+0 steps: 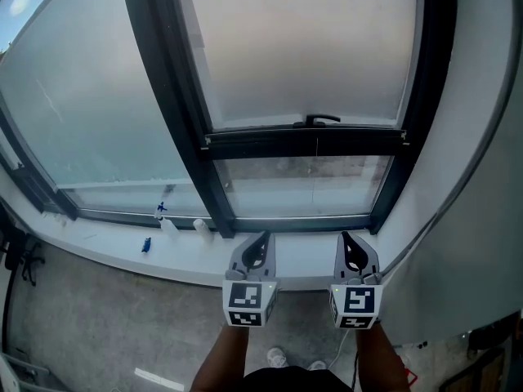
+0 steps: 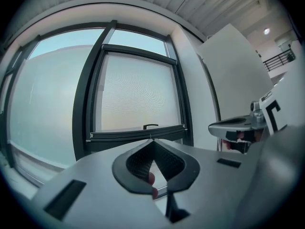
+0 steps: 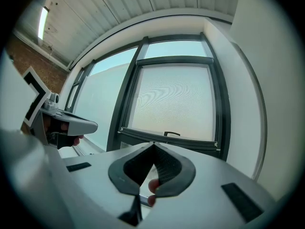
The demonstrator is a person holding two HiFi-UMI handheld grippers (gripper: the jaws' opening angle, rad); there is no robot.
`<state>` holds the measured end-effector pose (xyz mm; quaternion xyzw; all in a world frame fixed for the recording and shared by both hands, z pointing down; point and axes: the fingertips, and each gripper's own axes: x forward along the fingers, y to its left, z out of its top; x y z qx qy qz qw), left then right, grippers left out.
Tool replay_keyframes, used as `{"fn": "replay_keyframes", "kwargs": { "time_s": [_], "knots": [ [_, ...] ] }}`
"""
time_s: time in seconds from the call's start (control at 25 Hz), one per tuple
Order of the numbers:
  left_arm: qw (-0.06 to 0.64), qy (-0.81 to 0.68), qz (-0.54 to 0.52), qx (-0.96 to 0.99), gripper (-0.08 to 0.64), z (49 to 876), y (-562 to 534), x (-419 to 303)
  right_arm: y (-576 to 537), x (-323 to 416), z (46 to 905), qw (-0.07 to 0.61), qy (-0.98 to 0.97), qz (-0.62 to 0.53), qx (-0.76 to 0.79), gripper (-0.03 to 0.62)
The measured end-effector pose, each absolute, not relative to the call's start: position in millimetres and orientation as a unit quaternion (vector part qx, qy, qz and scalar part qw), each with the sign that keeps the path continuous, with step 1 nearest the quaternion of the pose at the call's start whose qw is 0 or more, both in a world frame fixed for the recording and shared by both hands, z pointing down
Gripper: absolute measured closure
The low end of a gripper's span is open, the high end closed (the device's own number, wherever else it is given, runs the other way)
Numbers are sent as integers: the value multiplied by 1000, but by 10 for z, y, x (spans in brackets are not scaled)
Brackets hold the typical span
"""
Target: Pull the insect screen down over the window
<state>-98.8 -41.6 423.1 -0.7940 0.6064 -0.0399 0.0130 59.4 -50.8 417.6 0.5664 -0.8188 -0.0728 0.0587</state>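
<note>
**A:** Since the insect screen [image 1: 302, 47] hangs short of the sill [image 1: 302, 256], w/ its handle [image 1: 322, 120] up at 12 o'clock, what's the risk?

**B:** Left gripper [image 1: 260, 240] & right gripper [image 1: 346, 238] both have jaws pressed together, empty, well apart from it. Imo a one-sided tug prob jams the bottom bar [image 1: 245, 142] crooked.

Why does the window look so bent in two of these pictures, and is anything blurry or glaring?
Head view: frame nearly straight, soft even daylight through the screen, no glare. Left gripper view: wide-angle lens bows the frame, dark round border, the near left tongs slightly soft. Right gripper view: same bowing, right tongs soft, a ceiling lamp burns out bright.
</note>
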Motion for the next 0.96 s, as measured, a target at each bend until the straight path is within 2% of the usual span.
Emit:
{"fn": "replay_keyframes", "kwargs": {
  "time_s": [0.96],
  "knots": [
    [31, 605, -49, -794, 557, 4161, -129, -410, -180, 1003, 4059, 37, -825, -58, 561, 589]
  ]
}}
